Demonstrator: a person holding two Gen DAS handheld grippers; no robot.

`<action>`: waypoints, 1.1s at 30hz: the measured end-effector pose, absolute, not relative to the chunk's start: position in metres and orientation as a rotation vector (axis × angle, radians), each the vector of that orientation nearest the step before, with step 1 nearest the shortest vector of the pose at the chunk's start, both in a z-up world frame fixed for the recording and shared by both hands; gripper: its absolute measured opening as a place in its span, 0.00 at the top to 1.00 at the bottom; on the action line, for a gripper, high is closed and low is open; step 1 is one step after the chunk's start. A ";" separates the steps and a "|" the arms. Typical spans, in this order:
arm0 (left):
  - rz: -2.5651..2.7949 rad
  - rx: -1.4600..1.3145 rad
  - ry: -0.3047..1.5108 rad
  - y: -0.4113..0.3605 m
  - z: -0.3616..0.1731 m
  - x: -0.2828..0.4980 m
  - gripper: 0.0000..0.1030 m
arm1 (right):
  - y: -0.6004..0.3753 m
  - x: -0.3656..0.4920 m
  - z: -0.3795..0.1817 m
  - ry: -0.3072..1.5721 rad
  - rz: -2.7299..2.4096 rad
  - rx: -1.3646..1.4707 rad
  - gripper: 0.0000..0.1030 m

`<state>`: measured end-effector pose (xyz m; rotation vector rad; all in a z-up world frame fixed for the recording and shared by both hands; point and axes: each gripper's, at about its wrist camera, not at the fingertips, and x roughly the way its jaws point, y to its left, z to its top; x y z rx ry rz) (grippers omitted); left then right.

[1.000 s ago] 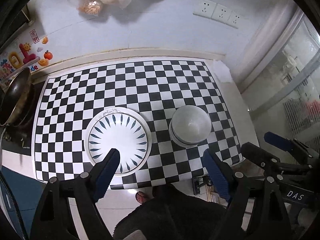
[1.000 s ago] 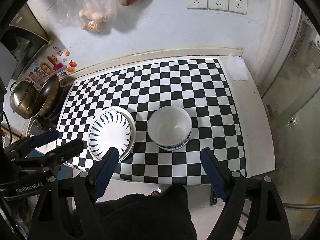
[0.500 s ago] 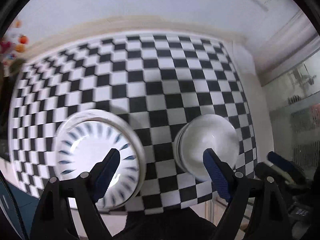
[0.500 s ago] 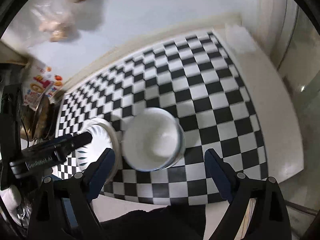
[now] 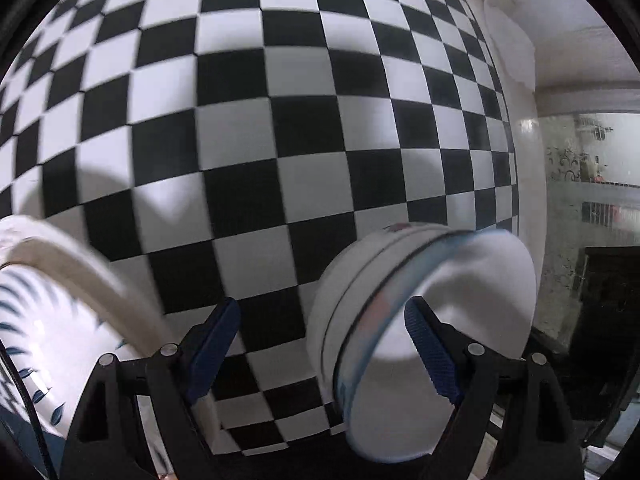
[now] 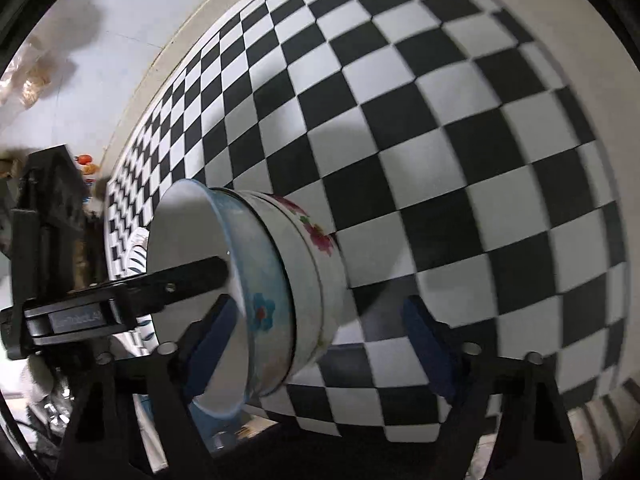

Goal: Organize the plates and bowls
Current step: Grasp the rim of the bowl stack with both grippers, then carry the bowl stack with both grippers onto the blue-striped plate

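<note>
Near edge of checkered mat [image 5: 280, 128]: stacked bowls [image 5: 420, 312] right of patterned plate [image 5: 60, 320]; left gripper [image 5: 320, 344] wide open, straddling the bowls' left rim, pads clear; right gripper [image 6: 316, 340] jaws just closing, straddling the right rim, grip not confirmed.

Glossy ceramic bowls [image 6: 304, 280] on smooth checkered mat [image 6: 440, 120].

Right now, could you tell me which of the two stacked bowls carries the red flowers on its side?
The lower bowl, the white one beneath: red flowers with green leaves show on its wall. The upper bowl nested in it has a pale blue rim and a blue flower instead.
</note>
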<state>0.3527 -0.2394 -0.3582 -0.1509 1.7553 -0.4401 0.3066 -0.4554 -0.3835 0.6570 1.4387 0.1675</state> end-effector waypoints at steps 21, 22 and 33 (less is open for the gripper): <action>-0.523 -0.207 1.731 -0.257 -0.358 0.354 0.41 | -0.449 0.324 -0.419 1.433 0.279 0.739 0.51; -0.521 -0.207 1.730 -0.255 -0.356 0.354 0.41 | -0.446 0.326 -0.417 1.432 0.282 0.736 0.51; -0.463 -0.217 1.700 -0.235 -0.321 0.358 0.41 | -0.408 0.353 -0.391 1.461 0.342 0.736 0.52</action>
